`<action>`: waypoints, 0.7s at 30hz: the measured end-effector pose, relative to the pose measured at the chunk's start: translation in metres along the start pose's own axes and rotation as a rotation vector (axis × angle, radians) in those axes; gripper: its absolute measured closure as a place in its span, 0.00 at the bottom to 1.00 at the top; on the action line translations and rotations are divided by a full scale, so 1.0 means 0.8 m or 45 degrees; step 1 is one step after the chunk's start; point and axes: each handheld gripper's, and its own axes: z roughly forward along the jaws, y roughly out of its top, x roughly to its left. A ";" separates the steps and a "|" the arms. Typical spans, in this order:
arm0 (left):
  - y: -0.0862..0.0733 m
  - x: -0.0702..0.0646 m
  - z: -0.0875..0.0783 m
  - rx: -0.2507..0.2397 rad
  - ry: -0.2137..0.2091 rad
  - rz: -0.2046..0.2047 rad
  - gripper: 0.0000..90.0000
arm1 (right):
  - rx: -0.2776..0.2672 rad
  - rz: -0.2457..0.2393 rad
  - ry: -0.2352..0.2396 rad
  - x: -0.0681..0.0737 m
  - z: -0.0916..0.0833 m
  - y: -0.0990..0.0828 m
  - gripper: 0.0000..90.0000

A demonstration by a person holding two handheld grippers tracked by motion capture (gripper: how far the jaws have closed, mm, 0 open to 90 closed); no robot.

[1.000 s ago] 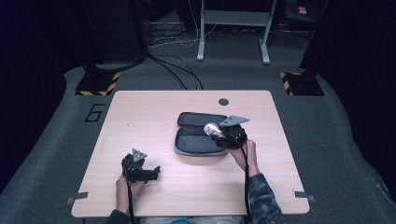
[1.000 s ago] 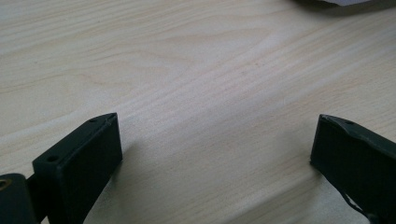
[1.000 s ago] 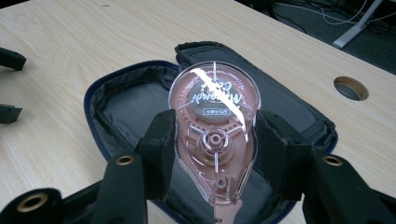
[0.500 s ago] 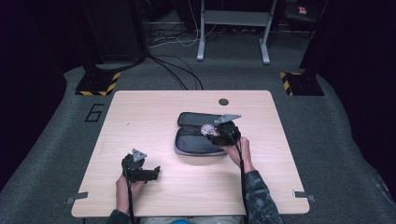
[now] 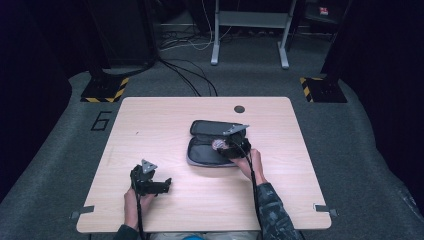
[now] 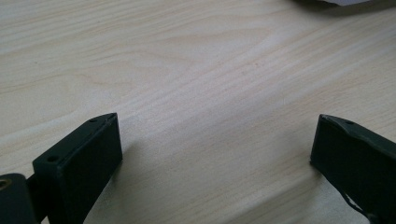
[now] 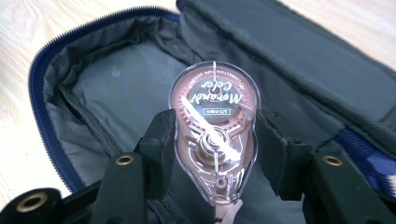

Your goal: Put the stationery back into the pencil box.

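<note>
A: The right gripper (image 5: 231, 146) had come down toward the open pencil case (image 7: 116, 93) compared with a second earlier, when it was carried higher above the case's far flap.

B: And it was clamped on the correction tape dispenser (image 7: 214, 140), both pads pressing its sides. The dispenser sat just over the case's grey lined pocket, not yet resting in it.

A: That drop suggested the dispenser was about to go into the case. I'd call it the placing step, close to done.

B: Look at the thing itself: a clear, teardrop plastic shell, pinkish inside, with a toothed wheel and a label across the top. Smooth and hard, so it could slip between the pads.

A: The case was soft, dark fabric with a blue zipper running round its rim, lying unfolded in two halves.

B: Left gripper (image 5: 149, 182)?

A: Parked well nearer the person than the case, unchanged from a second earlier, jaws spread wide with nothing between them, just the pale wood-grain surface (image 6: 196, 93) beneath.
</note>
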 end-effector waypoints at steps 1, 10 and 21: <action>0.000 0.000 0.000 0.000 0.000 0.001 0.02 | 0.003 0.004 -0.005 0.001 0.001 0.000 0.55; 0.000 0.000 0.000 0.001 -0.001 0.002 0.02 | 0.072 0.000 -0.004 0.008 0.016 0.001 0.55; 0.000 0.001 0.000 0.002 -0.003 0.011 0.03 | 0.107 0.035 -0.006 0.009 0.020 0.001 0.46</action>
